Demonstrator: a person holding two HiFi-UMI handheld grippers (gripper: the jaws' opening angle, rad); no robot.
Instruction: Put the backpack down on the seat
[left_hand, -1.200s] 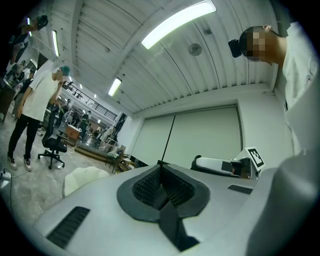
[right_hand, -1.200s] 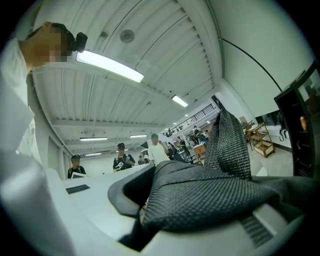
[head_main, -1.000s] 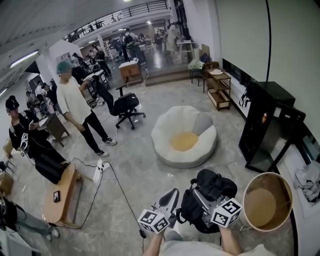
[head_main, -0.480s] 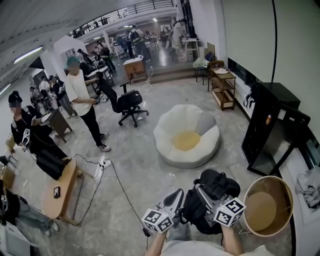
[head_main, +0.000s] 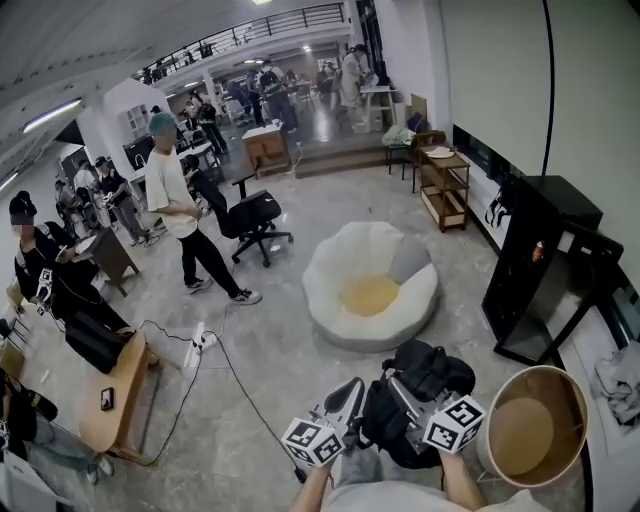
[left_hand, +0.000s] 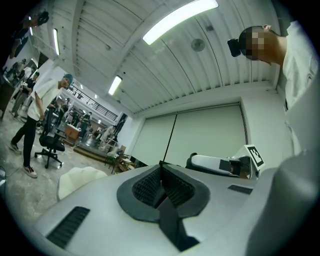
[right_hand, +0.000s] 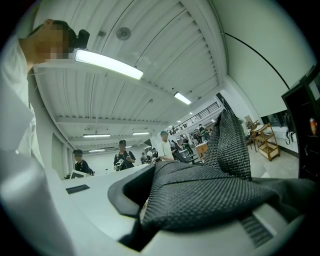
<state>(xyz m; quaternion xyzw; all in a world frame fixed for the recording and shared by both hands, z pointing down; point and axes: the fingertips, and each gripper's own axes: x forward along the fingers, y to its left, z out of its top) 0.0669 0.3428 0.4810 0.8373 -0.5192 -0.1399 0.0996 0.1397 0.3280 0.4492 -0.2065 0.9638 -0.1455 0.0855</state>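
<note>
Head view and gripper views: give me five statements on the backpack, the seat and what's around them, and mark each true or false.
1. The backpack lies on the white beanbag seat. False: it hangs from the grippers, short of the seat.
2. The right gripper has its jaws clamped on the backpack's mesh fabric. True.
3. The left gripper has its jaws wide open. False: they are shut on a black strap.
4. The round tub stands left of the backpack in the head view. False: it is on the right.
5. A black office chair stands beyond the seat. True.
</note>
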